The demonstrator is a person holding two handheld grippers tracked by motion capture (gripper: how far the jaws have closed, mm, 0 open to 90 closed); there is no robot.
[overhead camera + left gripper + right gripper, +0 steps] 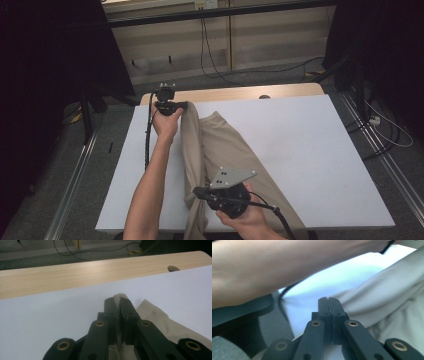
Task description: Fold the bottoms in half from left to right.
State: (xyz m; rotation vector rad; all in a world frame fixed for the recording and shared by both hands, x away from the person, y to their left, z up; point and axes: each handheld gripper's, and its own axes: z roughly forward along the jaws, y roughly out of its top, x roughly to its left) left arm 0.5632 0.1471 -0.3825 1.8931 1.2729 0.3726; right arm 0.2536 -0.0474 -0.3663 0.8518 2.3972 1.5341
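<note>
The left tongs (117,305) are nipped almost closed on a fold of the beige garment (220,150), a sliver of cloth showing between the black pads in the left gripper view. In the high view they sit at the far left (186,105), lifting the cloth's far corner above the counter (310,150). The right tongs (328,305) are pressed fully together; cloth lies just behind their tips, and from the high view (196,191) they appear to pinch the same folded edge at the near end, though the grip itself is hard to make out.

The garment runs lengthwise from far to near, left of the counter's centre, its near end hanging over the near edge. Its bunched left edge stretches between the two tongs, so both hold one long fold. Any coming move likely turns on keeping that far-to-near line taut, carrying the fold rightward over the flat part.
</note>
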